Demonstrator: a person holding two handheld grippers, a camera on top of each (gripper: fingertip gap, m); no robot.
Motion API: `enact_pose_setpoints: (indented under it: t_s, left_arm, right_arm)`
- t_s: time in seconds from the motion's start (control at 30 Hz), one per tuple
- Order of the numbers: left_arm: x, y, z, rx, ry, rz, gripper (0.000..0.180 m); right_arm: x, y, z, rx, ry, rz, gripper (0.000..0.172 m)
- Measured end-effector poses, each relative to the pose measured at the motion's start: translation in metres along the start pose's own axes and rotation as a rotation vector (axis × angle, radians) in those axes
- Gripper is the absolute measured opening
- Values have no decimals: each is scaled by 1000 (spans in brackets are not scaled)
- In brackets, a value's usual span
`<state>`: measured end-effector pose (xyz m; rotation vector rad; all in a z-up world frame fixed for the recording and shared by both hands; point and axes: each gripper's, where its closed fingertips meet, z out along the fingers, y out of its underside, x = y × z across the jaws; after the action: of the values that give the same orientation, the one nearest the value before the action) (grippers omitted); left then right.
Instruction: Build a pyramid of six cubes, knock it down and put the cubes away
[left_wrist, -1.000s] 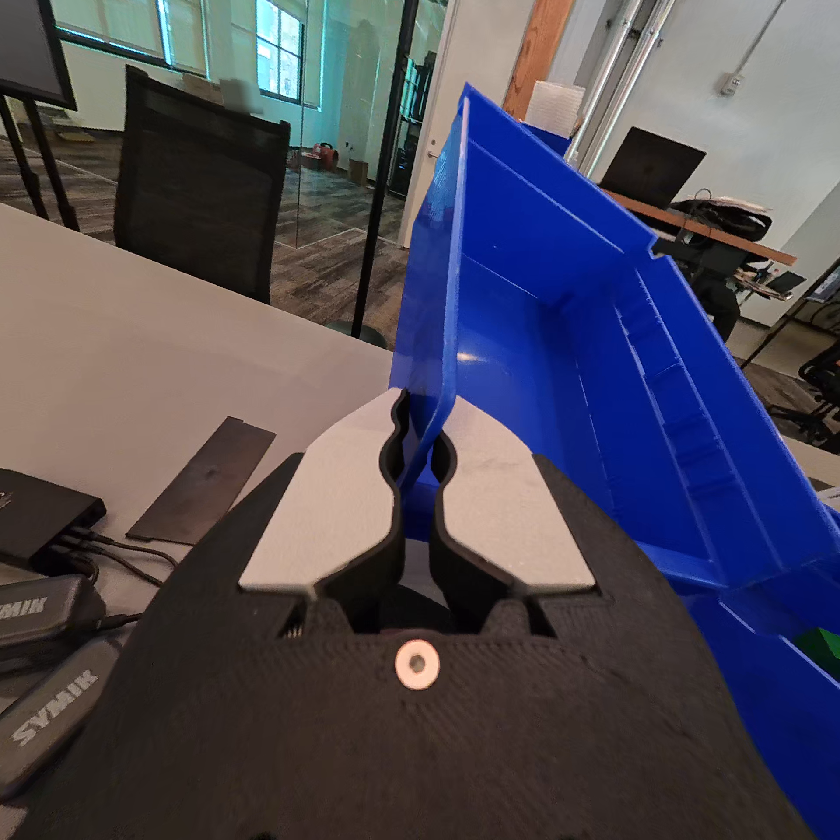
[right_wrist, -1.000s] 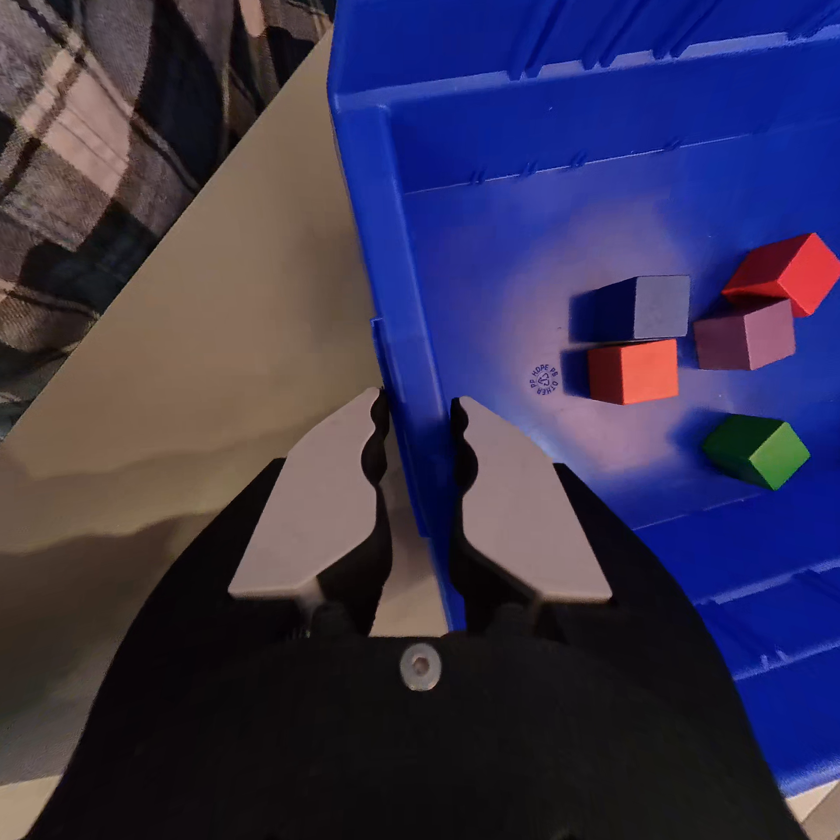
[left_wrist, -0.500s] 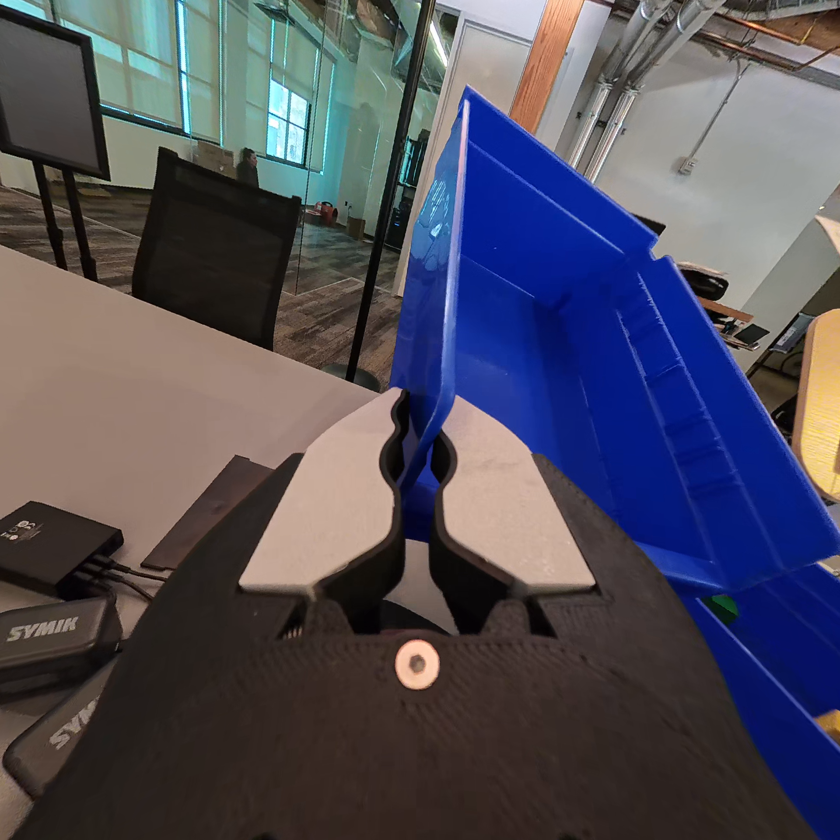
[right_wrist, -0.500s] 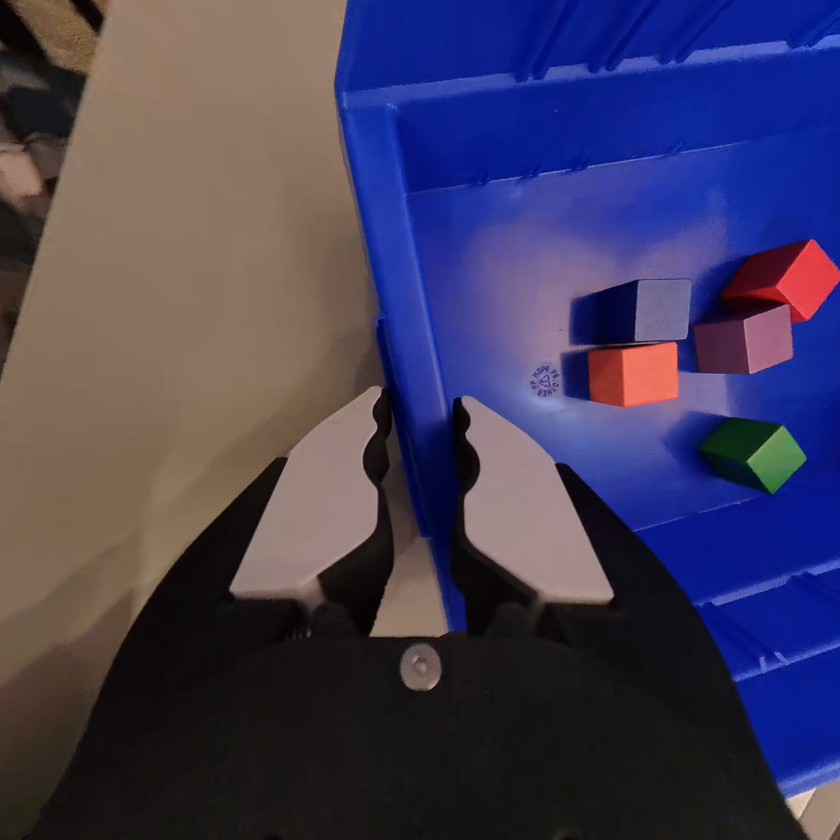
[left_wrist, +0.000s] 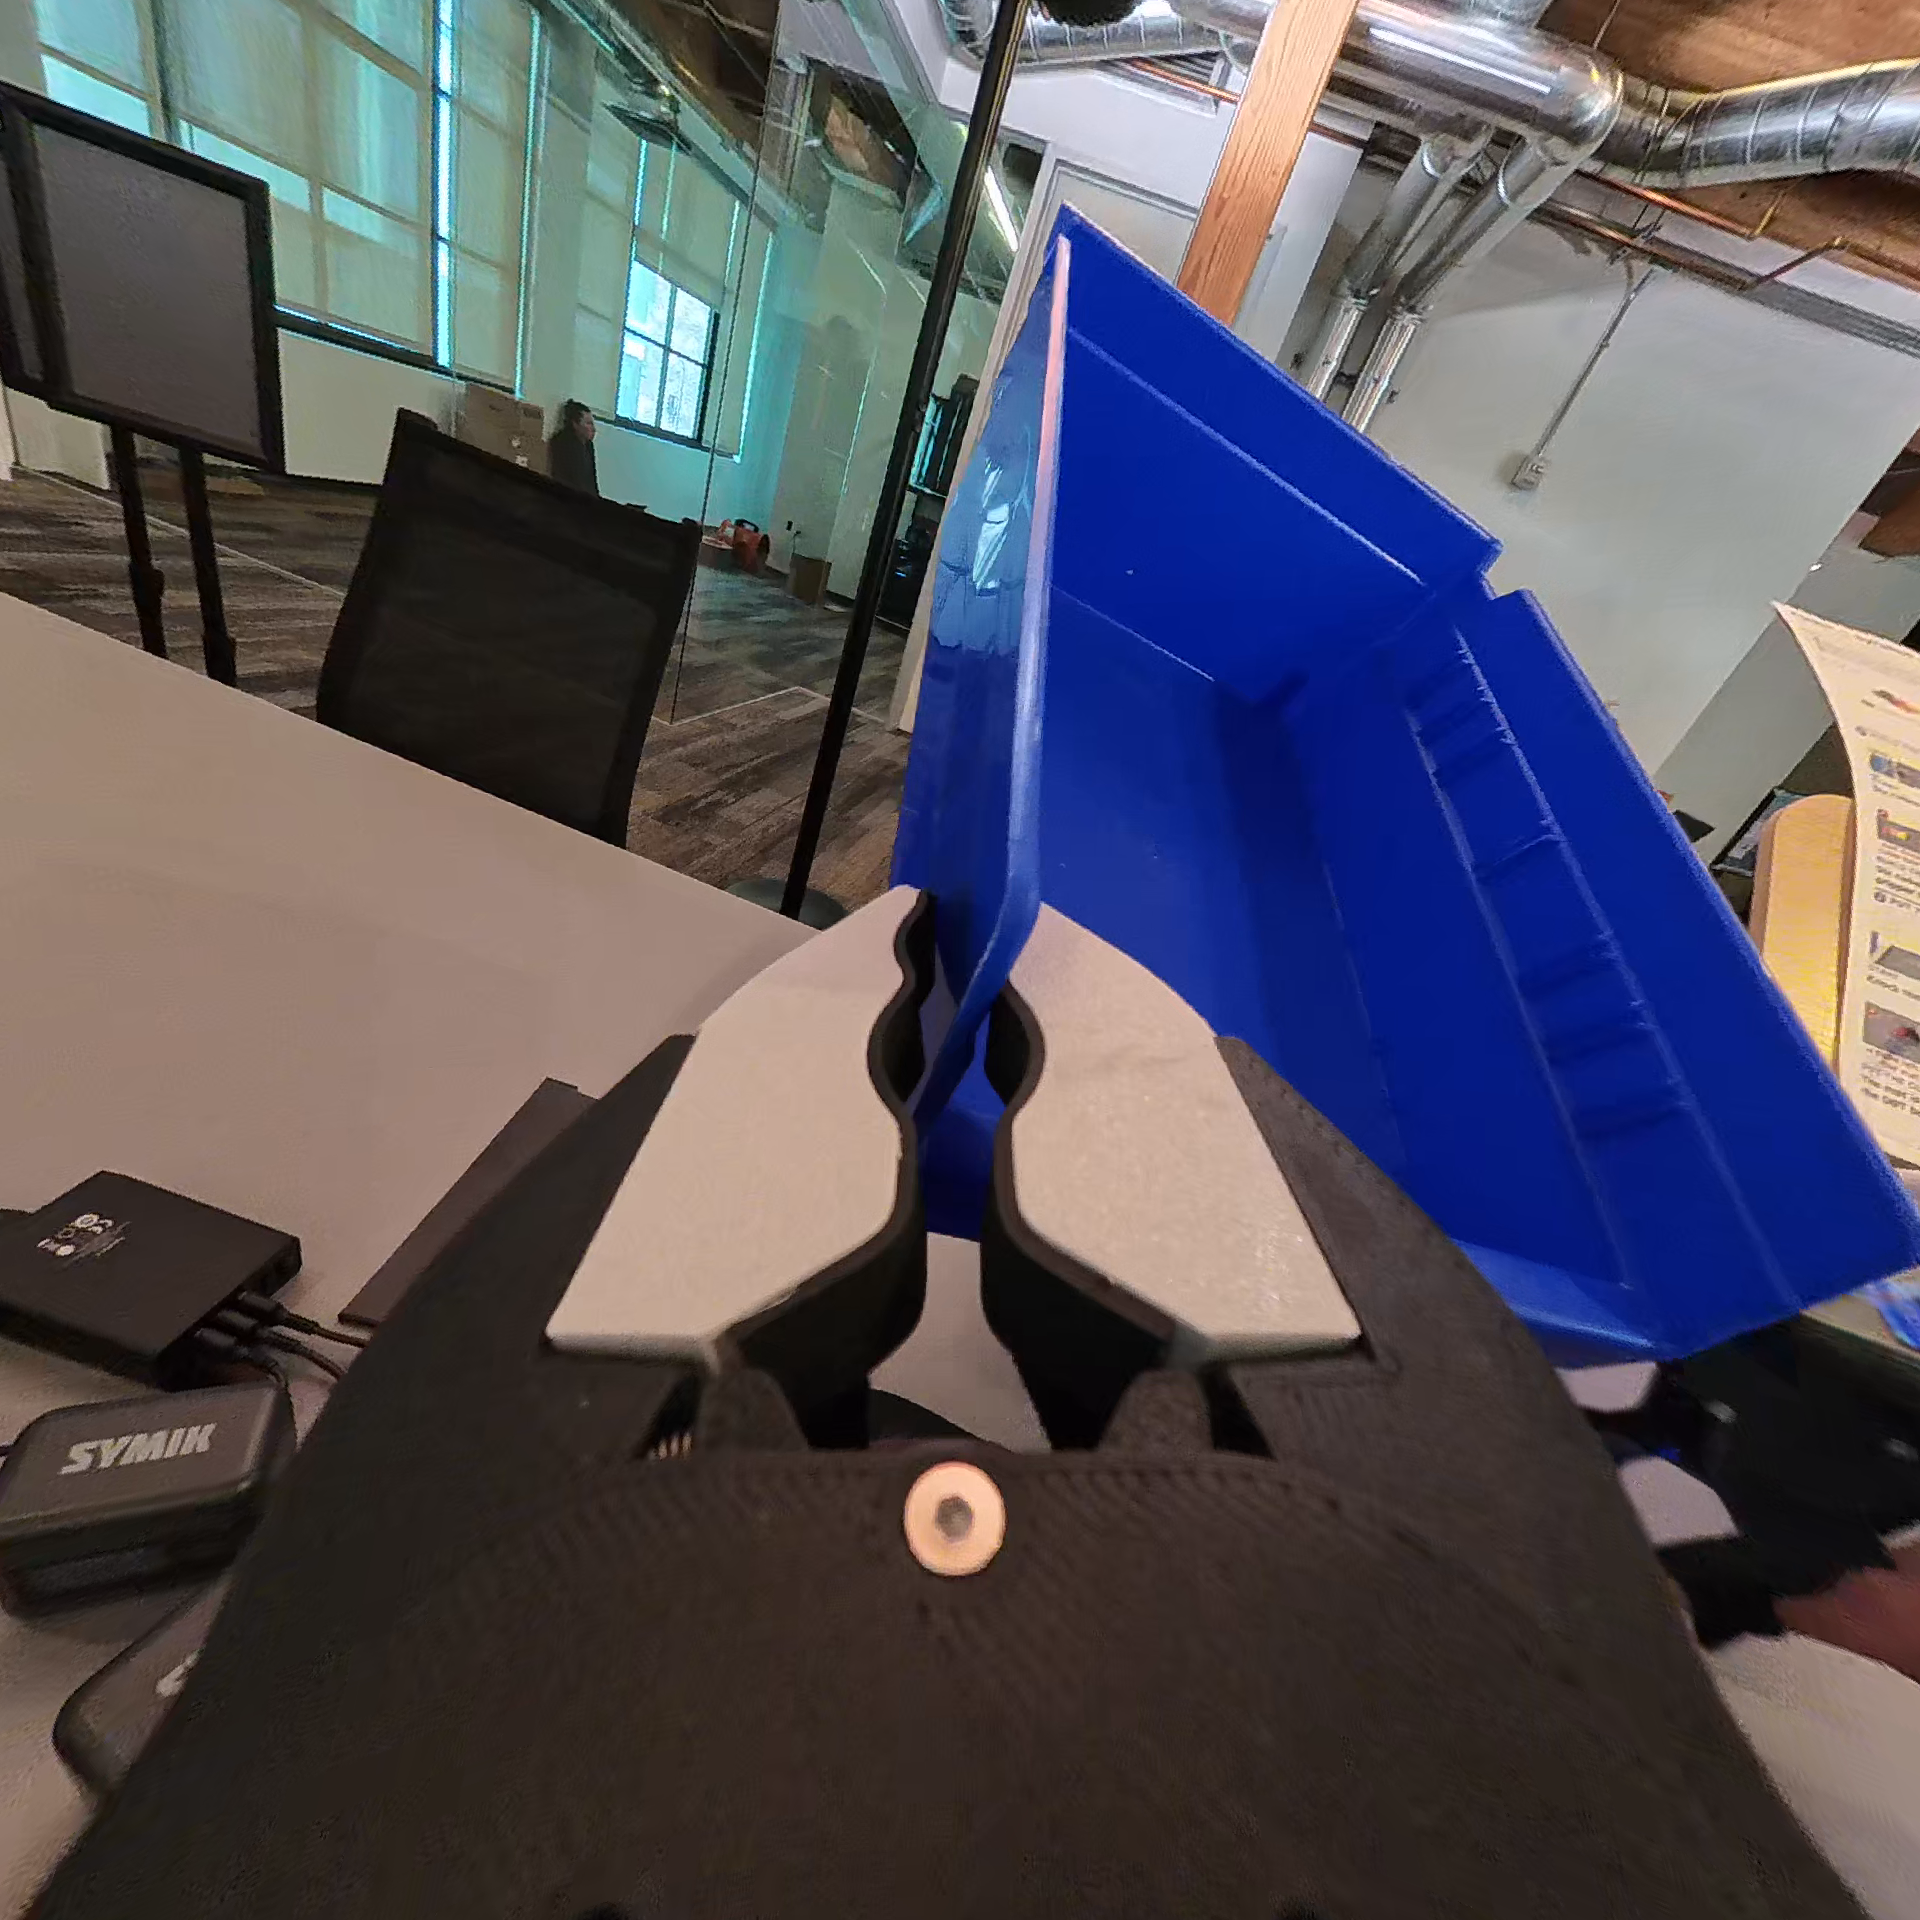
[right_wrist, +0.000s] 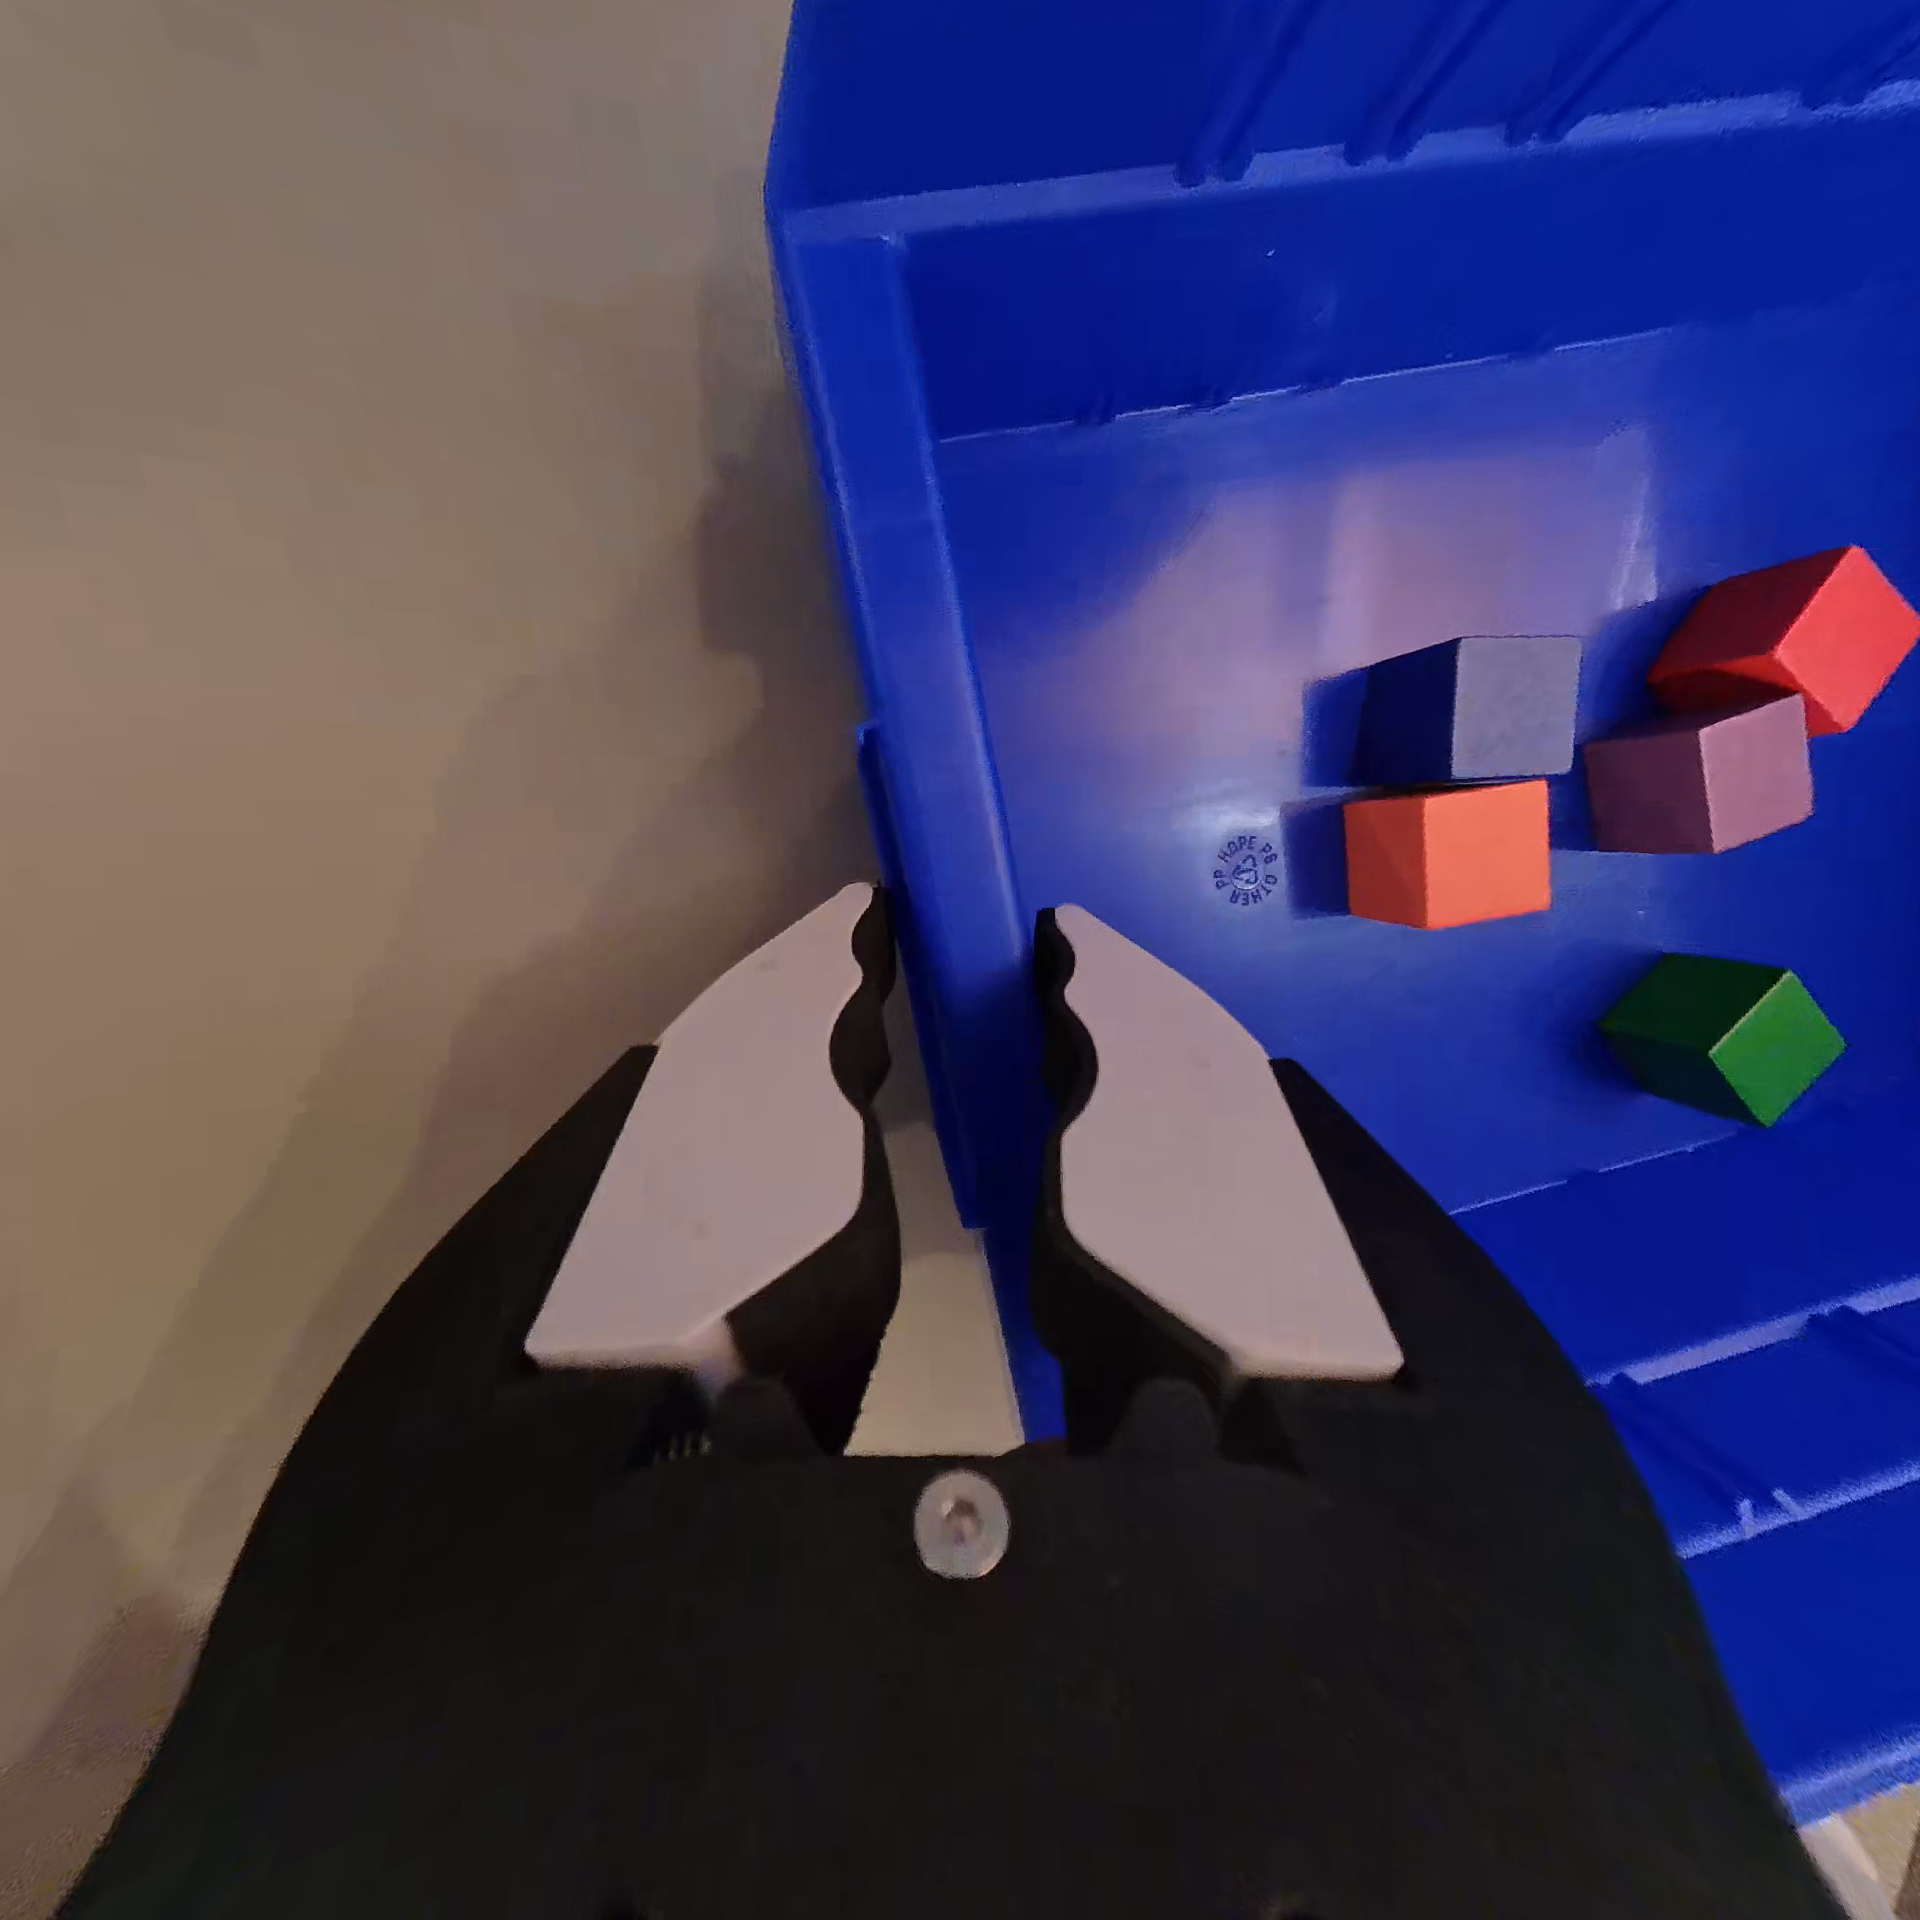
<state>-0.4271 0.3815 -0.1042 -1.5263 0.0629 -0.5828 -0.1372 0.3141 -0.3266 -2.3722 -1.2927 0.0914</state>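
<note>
Left gripper (left_wrist: 961, 997) pinching blue bin (left_wrist: 1299, 831) wall, right gripper (right_wrist: 966, 977) clamping its rim (five cubes (right_wrist: 1455, 862) inside)

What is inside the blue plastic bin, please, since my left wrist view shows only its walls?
Observer: The right wrist view shows five small cubes on the blue plastic bin's floor: a dark blue cube, an orange cube, a purple cube, a red cube and a green cube.
Operator: Do any of them touch?
Observer: The dark blue one sits right against the orange; the green one lies apart.
Operator: Where are the right tongs?
Observer: The right tongs straddle the bin's side wall, one finger on each side of it.
</note>
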Motion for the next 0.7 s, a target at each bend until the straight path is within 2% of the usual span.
enact_pose_setpoints:
  t_s: [0.23, 0.3, 0.37, 0.43, 0.57, 0.7]
  left_arm:
    - [7, 0, 4, 1, 33, -1, 7]
    - [13, 1, 6, 2, 52, -5, 7]
    - [20, 0, 6, 5, 72, -6, 7]
    - [29, -3, 6, 7, 97, -1, 7]
    - [59, -10, 4, 11, 178, 21, 7]
    - [116, -10, 3, 2, 316, 58, 7]
  right_arm:
    - [39, -15, 13, 2, -14, 17, 28]
    - [42, -20, 7, 35, -15, 31, 70]
    - [39, -25, -10, 96, 23, -7, 85]
    - [26, -22, -34, 143, 40, -52, 91]
    - [-11, 17, -88, 241, 18, -47, 88]
    - [-53, 84, -158, 391, -18, 7, 78]
